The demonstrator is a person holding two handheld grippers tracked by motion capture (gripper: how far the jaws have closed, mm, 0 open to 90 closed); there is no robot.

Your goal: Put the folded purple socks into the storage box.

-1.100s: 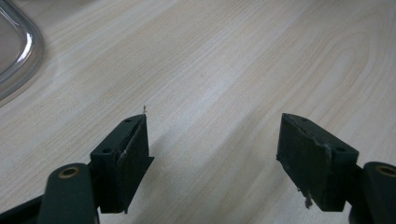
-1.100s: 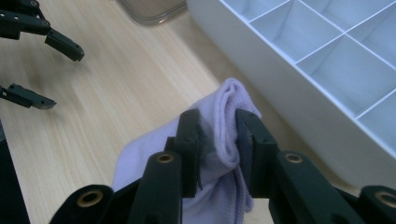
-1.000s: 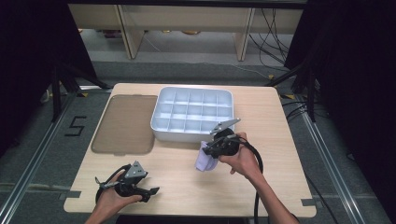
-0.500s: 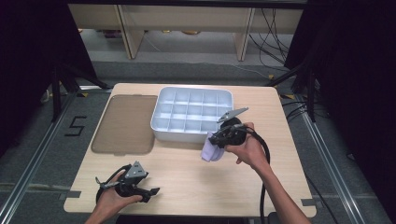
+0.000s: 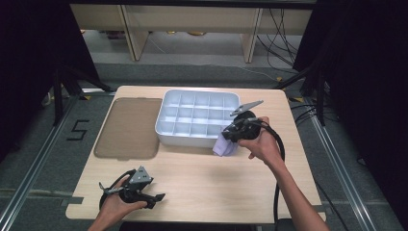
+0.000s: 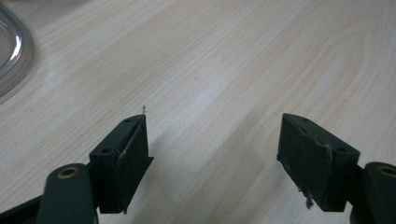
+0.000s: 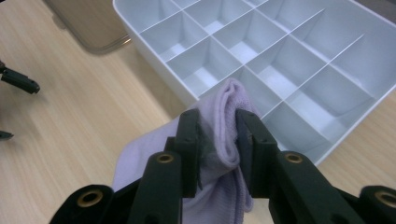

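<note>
**Two grippers, one lilac cloth held at the tray's near edge**

Two grippers are in play, and just one carries anything. The right gripper [image 5: 235, 133], right of centre in the high view, has its jaws closed on a folded lilac cloth [image 7: 224, 130], pinching a bunched ridge of fabric between the pads. In the high view the cloth [image 5: 224, 145] hangs below and slightly left of the jaws, just off the lower right corner of the white divided tray [image 5: 166, 126]. In the right gripper view the tray [image 7: 140, 37] lies directly ahead and to the upper right, its nearest compartments just beyond the cloth's top fold. The pinched ridge runs along the jaws' own line, pointing toward the tray, with the loose remainder trailing toward the lower left of that frame.

My judgement: any placing turns on that short forward gap, and the right hand is far nearer.

At lower left of the high view, the left gripper [image 5: 155, 198] rests low over the wooden table [image 5: 207, 183], jaws spread wide and holding nothing. A brownish translucent lid [image 5: 127, 127] lies flat left of the tray.
</note>
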